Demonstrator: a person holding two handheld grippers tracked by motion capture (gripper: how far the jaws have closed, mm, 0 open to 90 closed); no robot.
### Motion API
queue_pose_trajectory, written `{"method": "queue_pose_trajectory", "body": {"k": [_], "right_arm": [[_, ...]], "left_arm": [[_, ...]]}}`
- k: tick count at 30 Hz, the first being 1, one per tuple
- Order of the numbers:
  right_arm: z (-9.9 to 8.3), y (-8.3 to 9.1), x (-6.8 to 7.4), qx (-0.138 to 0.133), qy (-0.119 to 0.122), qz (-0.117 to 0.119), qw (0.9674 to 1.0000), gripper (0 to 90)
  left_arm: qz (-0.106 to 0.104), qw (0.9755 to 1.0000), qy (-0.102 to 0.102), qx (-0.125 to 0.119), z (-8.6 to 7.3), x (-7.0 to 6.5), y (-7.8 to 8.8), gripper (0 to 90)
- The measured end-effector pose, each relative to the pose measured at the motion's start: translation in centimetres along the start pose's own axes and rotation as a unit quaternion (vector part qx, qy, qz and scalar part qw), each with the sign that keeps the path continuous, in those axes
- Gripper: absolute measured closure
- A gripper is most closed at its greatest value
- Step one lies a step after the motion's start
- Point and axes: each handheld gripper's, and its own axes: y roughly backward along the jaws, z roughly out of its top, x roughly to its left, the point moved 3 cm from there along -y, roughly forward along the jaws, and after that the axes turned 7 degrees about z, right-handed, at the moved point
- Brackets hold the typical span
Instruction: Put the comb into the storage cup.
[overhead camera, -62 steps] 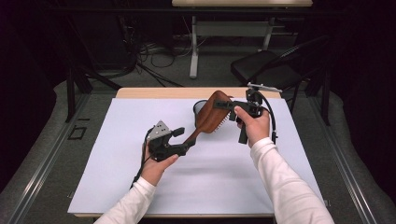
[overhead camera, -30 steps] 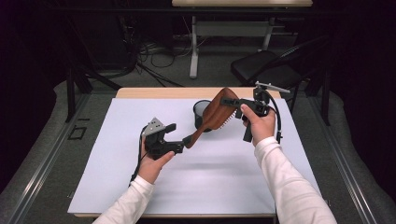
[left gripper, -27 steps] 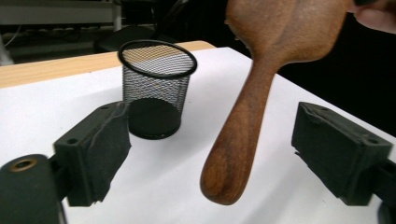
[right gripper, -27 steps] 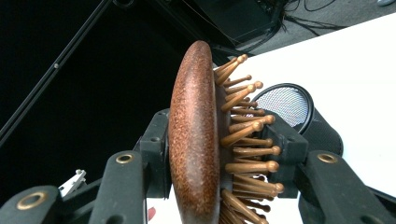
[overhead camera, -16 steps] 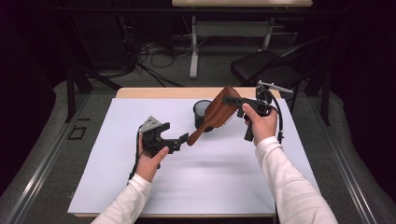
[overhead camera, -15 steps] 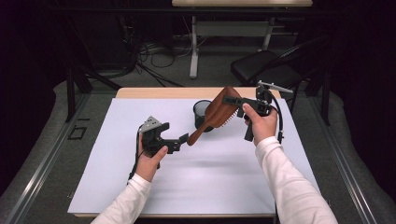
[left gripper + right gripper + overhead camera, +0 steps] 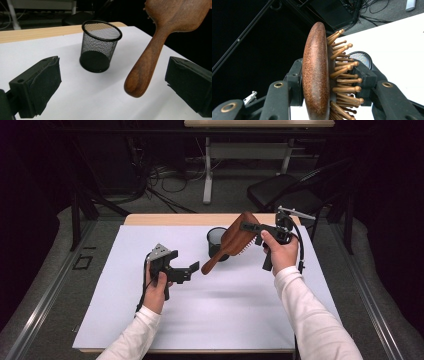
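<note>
High view: the right gripper (image 7: 251, 227) clamps the head of a wooden hairbrush (image 7: 235, 240), one jaw on its back and one on the bristles, holding it in the air above the white table (image 7: 240, 315) with the handle slanting down toward the left gripper (image 7: 192, 269). That gripper's jaws have just been opening and stand wide, the handle tip between them untouched. A black mesh cup (image 7: 216, 241) stands just behind the brush.

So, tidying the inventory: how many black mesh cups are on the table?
1: the black wire-mesh cup stands upright on the white table cover, just behind the brown wooden hairbrush.
</note>
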Motion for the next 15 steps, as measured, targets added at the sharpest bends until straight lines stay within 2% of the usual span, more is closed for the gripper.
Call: {"method": "queue_pose_trajectory", "body": {"k": [15], "right_arm": [[0.3,0.1,-0.4,-0.01,-0.003,-0.011,0.9999,50.8]], "left_arm": [[0.018,0.9998,0.007,0.008,0.2,1.2,0.4,0.3]]}}
